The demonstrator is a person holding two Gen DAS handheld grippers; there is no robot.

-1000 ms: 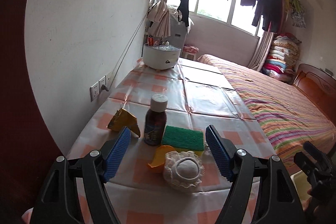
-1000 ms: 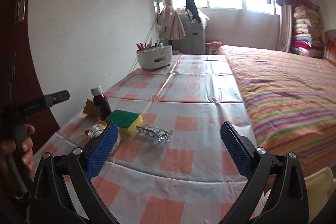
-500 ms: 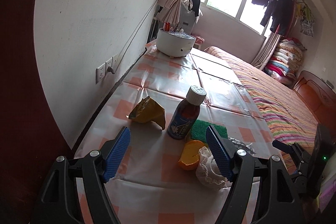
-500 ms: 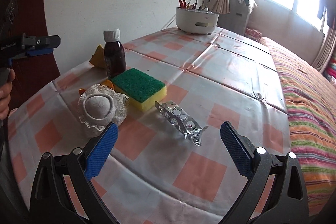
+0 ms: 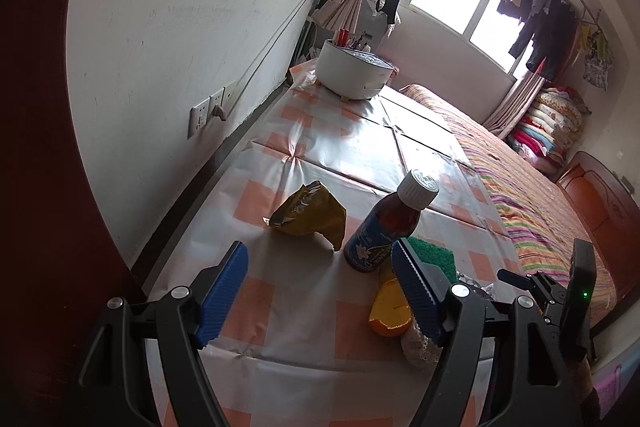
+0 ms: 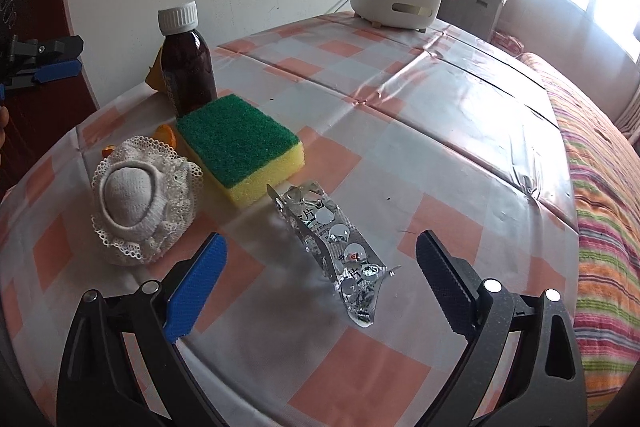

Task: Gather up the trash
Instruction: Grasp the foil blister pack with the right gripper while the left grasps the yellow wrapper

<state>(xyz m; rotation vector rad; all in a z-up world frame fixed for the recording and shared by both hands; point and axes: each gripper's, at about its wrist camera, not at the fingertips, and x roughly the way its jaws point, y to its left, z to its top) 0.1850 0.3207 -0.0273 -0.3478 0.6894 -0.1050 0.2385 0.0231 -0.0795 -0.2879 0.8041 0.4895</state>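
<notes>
A crumpled yellow wrapper [image 5: 308,215] lies on the checked tablecloth just beyond my open, empty left gripper [image 5: 320,281]. An orange peel [image 5: 390,309] lies beside its right finger. An empty silver blister pack [image 6: 334,247] lies bent on the cloth, just ahead of and between the fingers of my open, empty right gripper [image 6: 320,277]. The peel [image 6: 166,135] shows partly behind a white lace cap [image 6: 140,195] in the right wrist view. The wrapper [image 6: 154,75] is mostly hidden behind the bottle there.
A brown medicine bottle [image 6: 186,65] with a white cap and a green-and-yellow sponge [image 6: 240,147] stand by the trash. A white holder [image 6: 396,3] sits at the table's far end. Wall with sockets [image 5: 208,109] on the left, striped bed [image 6: 600,187] on the right.
Both grippers have moved in closer and lower over the table. The left now faces the wrapper; the right has closed in on the blister pack. Both stayed open.
</notes>
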